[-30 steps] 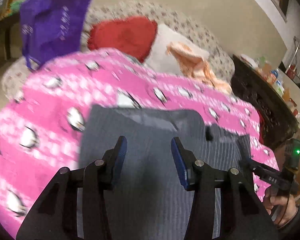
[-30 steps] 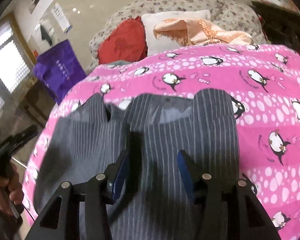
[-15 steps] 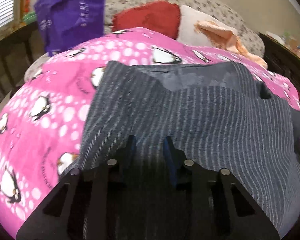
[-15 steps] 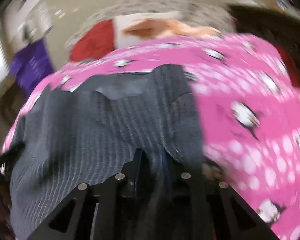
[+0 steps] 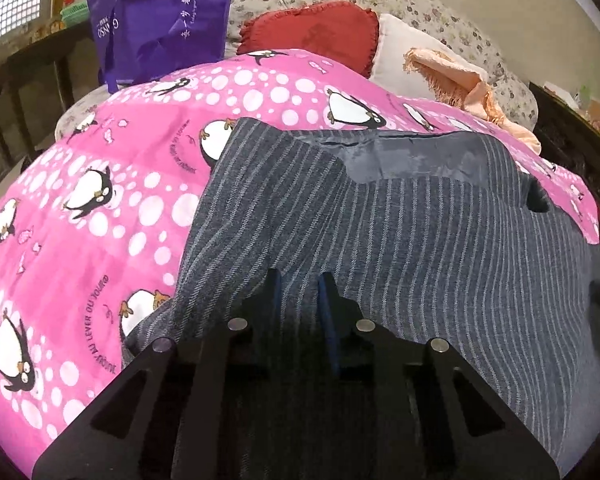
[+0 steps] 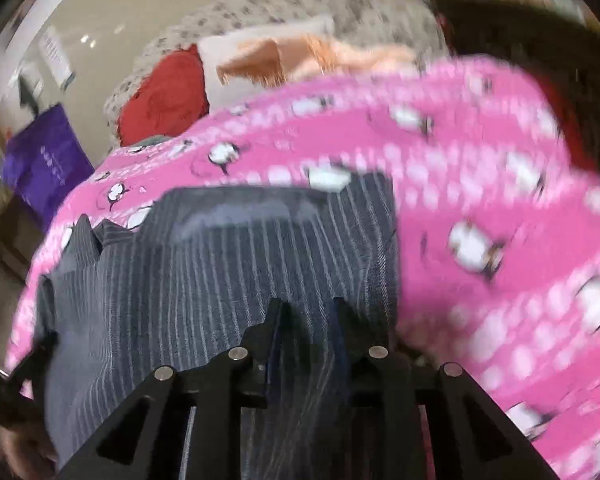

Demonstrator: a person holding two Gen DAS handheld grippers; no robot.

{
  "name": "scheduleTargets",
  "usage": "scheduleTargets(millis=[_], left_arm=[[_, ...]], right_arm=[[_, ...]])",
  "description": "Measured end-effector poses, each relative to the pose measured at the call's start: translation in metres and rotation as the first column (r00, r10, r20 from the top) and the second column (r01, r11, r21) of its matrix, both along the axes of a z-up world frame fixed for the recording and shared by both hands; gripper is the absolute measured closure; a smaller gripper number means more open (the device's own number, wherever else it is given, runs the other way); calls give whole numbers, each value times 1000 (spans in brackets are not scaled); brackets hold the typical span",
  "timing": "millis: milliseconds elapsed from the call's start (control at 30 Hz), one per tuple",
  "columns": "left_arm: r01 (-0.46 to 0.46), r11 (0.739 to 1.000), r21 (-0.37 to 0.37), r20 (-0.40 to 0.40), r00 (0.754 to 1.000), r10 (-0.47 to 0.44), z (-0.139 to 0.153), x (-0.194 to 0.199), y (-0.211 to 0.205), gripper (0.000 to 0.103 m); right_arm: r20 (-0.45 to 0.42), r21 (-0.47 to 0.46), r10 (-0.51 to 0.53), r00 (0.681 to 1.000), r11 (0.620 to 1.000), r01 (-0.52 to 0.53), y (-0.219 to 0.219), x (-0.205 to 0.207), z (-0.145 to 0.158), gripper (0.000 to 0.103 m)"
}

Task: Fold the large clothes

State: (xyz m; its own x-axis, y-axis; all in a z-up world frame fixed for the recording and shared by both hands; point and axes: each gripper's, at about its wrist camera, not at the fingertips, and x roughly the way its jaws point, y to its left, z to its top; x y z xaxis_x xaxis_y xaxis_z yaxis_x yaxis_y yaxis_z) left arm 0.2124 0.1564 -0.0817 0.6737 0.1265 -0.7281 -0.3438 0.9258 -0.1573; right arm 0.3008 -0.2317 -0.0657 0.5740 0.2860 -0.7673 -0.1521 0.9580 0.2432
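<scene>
A grey pinstriped garment [image 5: 420,232] lies spread on a pink penguin blanket [image 5: 80,200], its smooth lining showing at the far edge. My left gripper [image 5: 298,280] sits at the garment's near edge, jaws closing, with a ridge of striped cloth pinched between the blue pads. In the blurred right wrist view the same garment [image 6: 220,264] lies on the blanket [image 6: 480,184]. My right gripper [image 6: 308,308] is near its right edge, jaws narrow and opening slightly, with a fold of cloth gathered between the fingers.
A purple bag [image 5: 160,16] hangs at the far left above a dark wooden table [image 5: 20,72]. A red cushion [image 5: 312,28], a white pillow [image 5: 400,48] and a peach fringed cloth [image 5: 452,76] lie behind the blanket. Dark furniture [image 5: 572,140] borders the right side.
Both grippers came down onto the garment and narrowed from wide open until cloth sat between their pads. The right wrist view has shifted and is blurred.
</scene>
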Motion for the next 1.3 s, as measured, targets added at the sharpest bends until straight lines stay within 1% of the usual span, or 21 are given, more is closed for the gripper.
scheduleTargets(millis=[33,100,200,267,367,400,433,467,500,567,633,667,733,800,833,867,1000,1100,1167,1200,1300], left_arm=[[0,1000,-4,4,1000,0,1,-1,1,83],[-5,1000,-22,19,1000,5,1,-6,3,84],[-17,999,-30,31,999,18,2,-12,4,84],[-30,999,-23,41,999,31,3,-19,4,83],[-41,998,-56,56,997,44,0,-33,10,84],[-46,997,-58,62,997,49,0,-36,11,84],[-54,997,-54,65,996,58,0,-39,10,84],[-67,996,-53,68,995,71,1,-41,11,83],[-72,996,-55,68,995,76,1,-42,12,84],[-70,996,-59,61,995,74,1,-43,12,83],[-50,997,-61,46,998,53,0,-45,11,83],[-40,998,-54,35,998,42,1,-48,11,83],[-15,999,-47,13,1000,16,1,-54,11,83],[15,1000,8,-20,1000,-15,5,-61,8,83],[16,1000,12,-28,999,-16,8,-64,9,83],[20,1000,-12,-27,999,-21,15,-69,12,83],[-18,999,-30,18,1000,18,47,-73,14,80],[36,999,17,-8,999,-36,59,-44,-3,71],[88,995,42,-64,994,-85,54,-17,-17,71],[108,994,36,-89,991,-104,47,-3,-19,71],[71,997,-6,-209,975,-71,9,24,-12,71]], right_arm=[[-20,-10,9,1000,1000,-9,2,1,-6,81],[-9,-40,13,1000,999,-13,6,-2,-6,81],[64,4,-25,998,1000,25,3,-13,12,80],[123,12,4,992,1000,-5,12,-26,20,77],[77,-80,98,992,993,-92,38,-26,-9,71],[107,-115,110,988,989,-98,42,-28,-18,67],[146,-114,115,983,989,-99,43,-32,-21,62],[151,-117,130,980,987,-113,46,-33,-20,49],[150,-132,150,977,983,-130,51,-34,-19,26],[104,-197,216,971,961,-193,67,-33,-24,2],[69,-274,253,965,935,-226,75,-36,-24,4],[68,-284,264,962,930,-235,75,-39,-18,8],[80,-234,247,966,946,-223,64,-52,-3,9],[102,-204,225,969,958,-201,53,-66,11,9],[110,-200,217,970,961,-192,47,-76,18,9],[117,-196,216,969,962,-190,41,-86,24,9],[167,-175,283,944,951,-254,32,-123,41,9],[166,-190,330,929,935,-299,49,-126,41,9],[143,-194,315,938,939,-285,65,-110,39,9],[124,-177,300,946,945,-277,71,-102,37,9],[16,-117,250,968,962,-246,88,-78,16,9]])
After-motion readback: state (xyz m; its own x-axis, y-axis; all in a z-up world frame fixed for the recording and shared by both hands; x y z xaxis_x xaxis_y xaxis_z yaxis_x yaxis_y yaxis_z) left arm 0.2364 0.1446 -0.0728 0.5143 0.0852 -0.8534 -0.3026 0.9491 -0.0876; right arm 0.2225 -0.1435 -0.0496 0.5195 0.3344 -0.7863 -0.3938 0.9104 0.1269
